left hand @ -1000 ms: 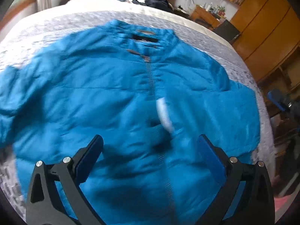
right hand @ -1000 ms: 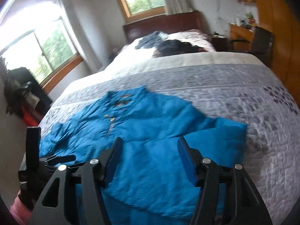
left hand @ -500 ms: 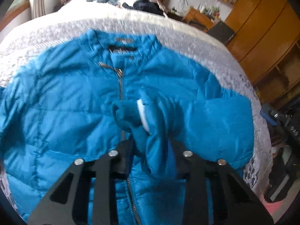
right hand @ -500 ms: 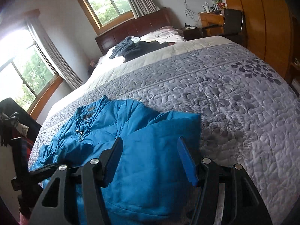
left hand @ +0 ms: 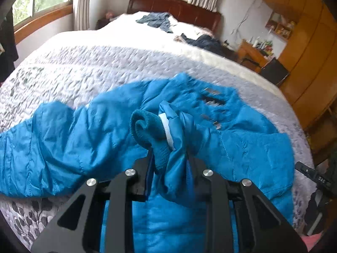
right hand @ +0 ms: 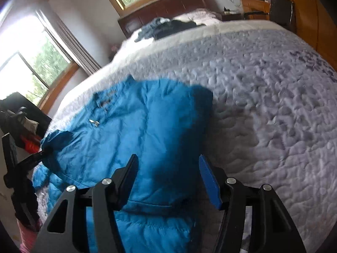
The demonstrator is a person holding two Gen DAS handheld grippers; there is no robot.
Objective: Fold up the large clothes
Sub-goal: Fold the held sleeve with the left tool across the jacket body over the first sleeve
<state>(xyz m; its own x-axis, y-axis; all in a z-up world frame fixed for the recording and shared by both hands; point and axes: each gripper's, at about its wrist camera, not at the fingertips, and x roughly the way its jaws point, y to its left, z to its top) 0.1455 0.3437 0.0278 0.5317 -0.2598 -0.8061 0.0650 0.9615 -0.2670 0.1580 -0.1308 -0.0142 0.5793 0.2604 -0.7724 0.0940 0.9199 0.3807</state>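
Blue puffer jacket lies spread on the grey quilted bed. The left gripper has its jaws clamped on the sleeve cuff, now lifted higher than half a second ago. The right gripper hovers over the jacket's folded right edge, jaws wide apart; bare quilt stretches far right.

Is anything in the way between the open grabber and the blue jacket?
Nothing visible. The right gripper hangs open just over the folded edge of the blue jacket, with only air between. The left gripper is clamped on the sleeve cuff.
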